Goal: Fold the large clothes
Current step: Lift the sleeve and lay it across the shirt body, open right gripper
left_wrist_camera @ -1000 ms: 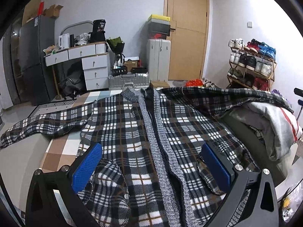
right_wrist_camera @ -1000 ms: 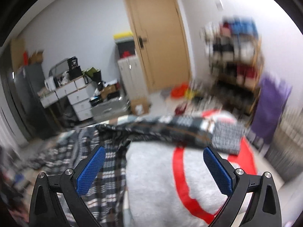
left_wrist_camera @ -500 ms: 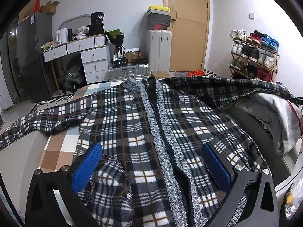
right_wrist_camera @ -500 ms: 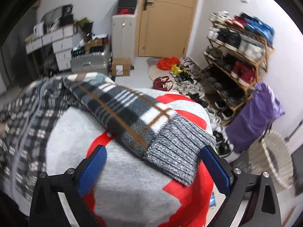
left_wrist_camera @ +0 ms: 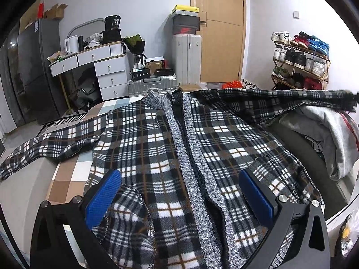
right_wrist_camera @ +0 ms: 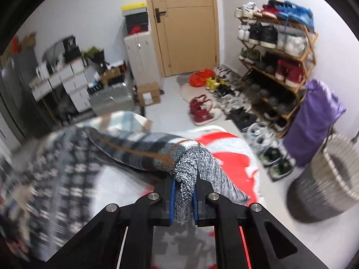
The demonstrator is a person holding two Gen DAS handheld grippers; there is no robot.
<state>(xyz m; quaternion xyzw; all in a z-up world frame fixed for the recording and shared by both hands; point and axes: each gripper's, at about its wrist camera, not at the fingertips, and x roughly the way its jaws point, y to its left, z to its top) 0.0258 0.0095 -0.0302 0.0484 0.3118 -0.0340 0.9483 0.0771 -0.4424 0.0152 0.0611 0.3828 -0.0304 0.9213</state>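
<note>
Since half a second ago the right claw [right_wrist_camera: 183, 198] has clamped on the jacket's knit cuff [right_wrist_camera: 190, 168], lifting that sleeve; the left claw [left_wrist_camera: 179, 199] hovers open over the spread plaid jacket [left_wrist_camera: 157, 148].

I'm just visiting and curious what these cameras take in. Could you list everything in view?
plaid cardigan: one, black-white-brown, spread flat, front open
knit cuff: one, grey marl, clamped by right gripper
sweatshirt: one, grey with red, heaped right of cardigan
door: one, tan, back wall
suitcases: two, white upright, silver lying
desk: one, white drawers, left
fridge: one, dark grey, far left
shoe rack: one, wooden, right wall
basket: one, woven, right floor
left gripper: black, blue fingers apart over cardigan
right gripper: black, closed
</note>
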